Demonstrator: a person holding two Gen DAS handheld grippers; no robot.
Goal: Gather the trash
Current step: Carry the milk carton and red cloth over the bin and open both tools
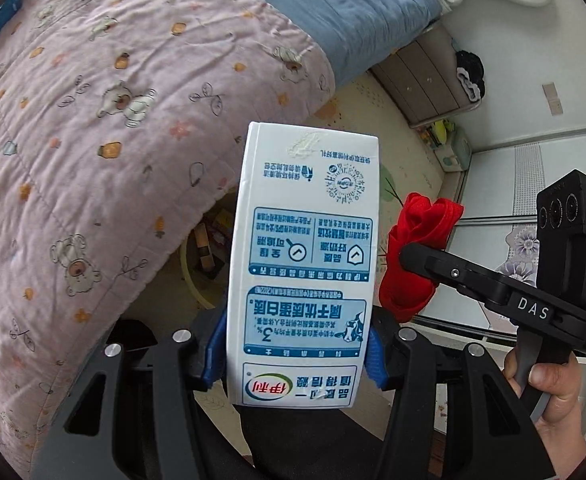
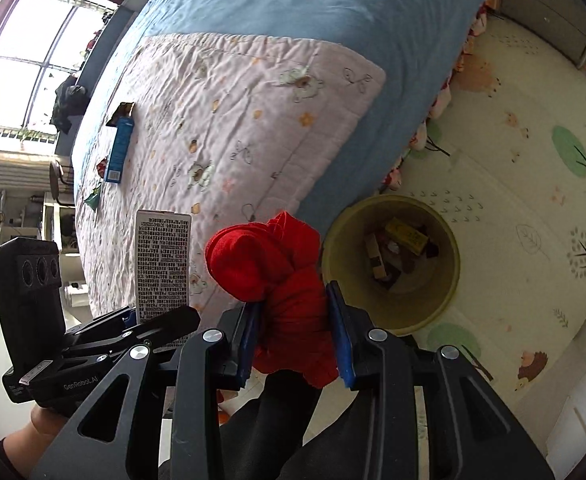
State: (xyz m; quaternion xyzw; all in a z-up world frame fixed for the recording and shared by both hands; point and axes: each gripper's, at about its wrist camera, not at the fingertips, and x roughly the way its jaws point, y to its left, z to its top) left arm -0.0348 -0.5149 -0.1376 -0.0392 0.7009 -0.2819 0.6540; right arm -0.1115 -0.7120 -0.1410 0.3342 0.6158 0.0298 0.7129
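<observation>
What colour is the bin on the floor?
Yellow-green bin, best seen in the right wrist view.

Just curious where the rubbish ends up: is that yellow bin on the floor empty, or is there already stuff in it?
Not empty. The yellow bin already holds several pieces, including a yellow packet and small boxes at the bottom.

Upright milk carton (clamped), red cloth
</observation>
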